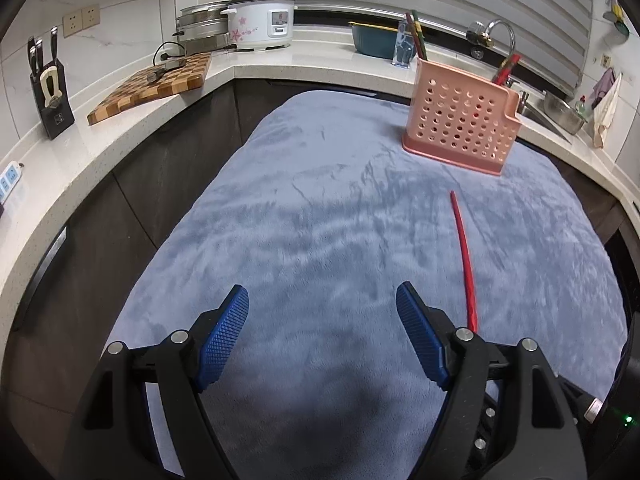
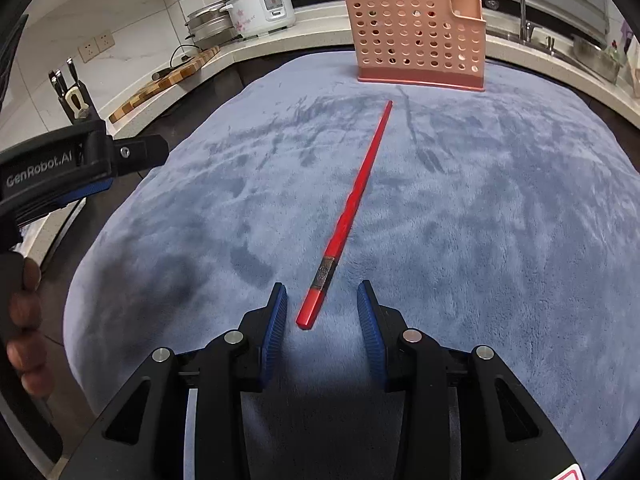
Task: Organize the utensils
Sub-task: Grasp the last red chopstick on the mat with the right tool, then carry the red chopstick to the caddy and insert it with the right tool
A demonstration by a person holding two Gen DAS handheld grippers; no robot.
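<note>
Right wrist view: right gripper (image 2: 322, 304) hangs low over the near part of the blue-grey blanket (image 2: 500, 240), jaws apart, nothing pinched. 1 red chopstick (image 2: 352, 200) lies loose on the blanket; its thick end sits just ahead of the gap between the jaws, touching neither pad, and its thin tip points toward the far edge. Pink perforated utensil holder (image 2: 416, 36) stands upright at the blanket's far edge, well apart from the chopstick tip, with other chopsticks standing in it. Blanket between holder and chopstick is bare. Left gripper (image 2: 120, 156) enters from the left edge, a hand (image 2: 24, 320) around its grip.

Left wrist view: left gripper (image 1: 322, 308) has its jaws wide apart and empty over the near half of the blanket (image 1: 300, 220). Chopstick (image 1: 464, 256) lies just beside the right finger, not touching. Holder (image 1: 460, 120) sits near the far-right corner. White counter (image 1: 120, 136) wraps the left and far edges, with a dark gap between counter and blanket. Left half of the blanket is bare.
</note>
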